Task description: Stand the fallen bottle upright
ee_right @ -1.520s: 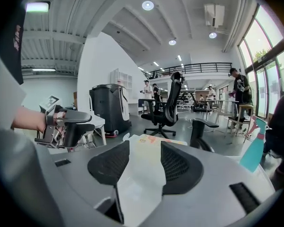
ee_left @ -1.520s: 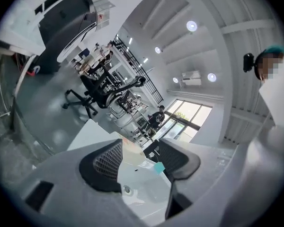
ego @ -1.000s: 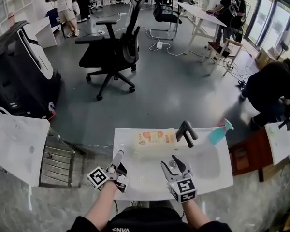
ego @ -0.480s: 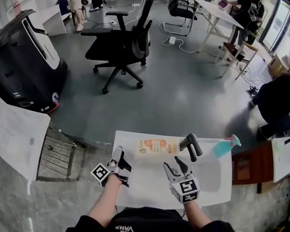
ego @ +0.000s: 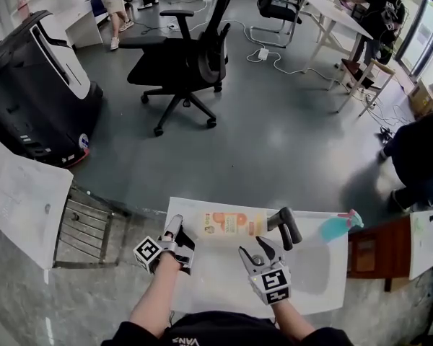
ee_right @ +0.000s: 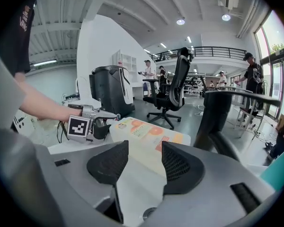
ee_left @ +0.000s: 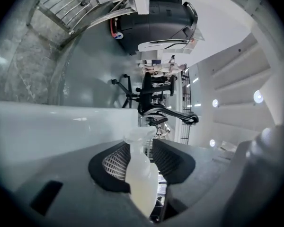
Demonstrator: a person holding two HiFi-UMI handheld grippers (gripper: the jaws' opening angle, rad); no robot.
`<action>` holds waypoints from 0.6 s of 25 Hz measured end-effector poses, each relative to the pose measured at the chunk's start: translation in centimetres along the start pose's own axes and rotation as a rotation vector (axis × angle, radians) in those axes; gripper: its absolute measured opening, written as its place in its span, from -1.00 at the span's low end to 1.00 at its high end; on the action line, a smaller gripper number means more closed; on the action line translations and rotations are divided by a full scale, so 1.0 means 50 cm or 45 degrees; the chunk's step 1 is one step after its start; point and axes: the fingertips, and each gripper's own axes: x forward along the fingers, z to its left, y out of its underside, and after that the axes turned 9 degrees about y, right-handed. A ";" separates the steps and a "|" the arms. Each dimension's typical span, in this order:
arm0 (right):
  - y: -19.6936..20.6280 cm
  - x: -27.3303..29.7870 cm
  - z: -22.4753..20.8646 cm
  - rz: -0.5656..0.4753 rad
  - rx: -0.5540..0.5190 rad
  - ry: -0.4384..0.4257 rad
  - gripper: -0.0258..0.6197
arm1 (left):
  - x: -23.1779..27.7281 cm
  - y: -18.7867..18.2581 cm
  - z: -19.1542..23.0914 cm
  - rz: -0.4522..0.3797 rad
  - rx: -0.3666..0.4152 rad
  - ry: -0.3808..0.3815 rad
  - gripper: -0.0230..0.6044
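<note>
The fallen bottle [ego: 231, 223], clear with an orange label and a black trigger head [ego: 285, 225], lies on its side along the far edge of the white table [ego: 224, 283]. My left gripper [ego: 180, 233] is at its base end, jaws closing, with the pale edge of the bottle [ee_left: 139, 169] between them and a gap still showing at one pad. My right gripper [ego: 256, 247] stands open just short of the trigger end, with nothing between its fingers. In the right gripper view the bottle [ee_right: 146, 131] lies ahead, the left gripper [ee_right: 104, 124] at its far end.
A teal spray bottle [ego: 335, 225] lies at the table's far right. A wire rack [ego: 86, 229] and a white board [ego: 29, 207] stand to the left, a brown stand [ego: 368, 247] to the right. Beyond are an office chair [ego: 195, 56] and a black machine [ego: 36, 92].
Both grippers have moved forward and down toward the bottle. The left one has rolled and reached the bottle's base end. The right one has come closer to the trigger head.
</note>
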 end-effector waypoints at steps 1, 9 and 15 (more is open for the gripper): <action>0.005 0.004 0.002 0.009 0.002 -0.004 -0.29 | -0.001 0.000 0.006 -0.002 -0.002 -0.033 -0.54; 0.026 0.025 -0.023 0.023 -0.011 0.035 -0.32 | 0.002 0.003 -0.016 0.060 0.086 -0.003 -0.63; 0.019 0.024 -0.015 -0.013 0.019 0.012 -0.33 | 0.018 -0.004 -0.086 0.131 0.231 0.034 -0.63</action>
